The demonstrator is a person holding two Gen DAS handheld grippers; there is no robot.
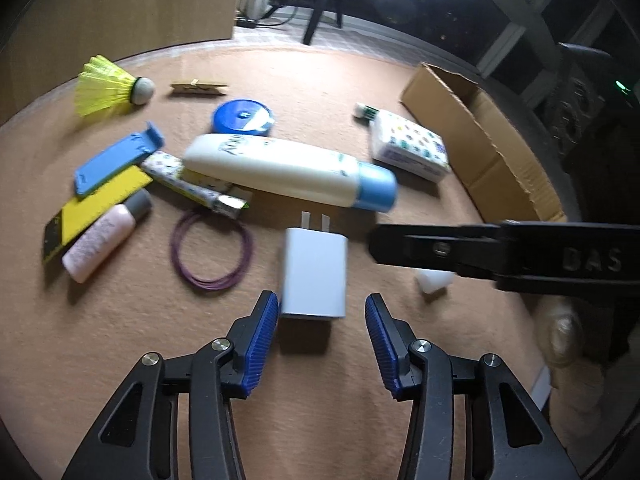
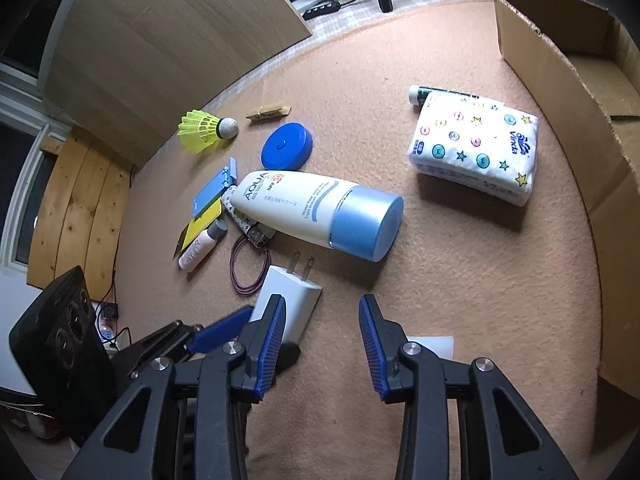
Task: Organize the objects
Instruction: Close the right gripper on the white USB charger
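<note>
One charger (image 1: 313, 272), two claws

Tan carpet (image 2: 460, 272) fills frame centre. Wooden panel (image 2: 160, 40) upper left; power strip (image 2: 322, 9) top centre; dim room beyond.

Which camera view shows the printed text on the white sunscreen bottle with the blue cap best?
The right wrist view: the sunscreen bottle is sharp there, and its label, with the word AQUA, can be read. In the left wrist view the same bottle is blurred by motion, so only a trace of the lettering shows near its flat end.
</note>
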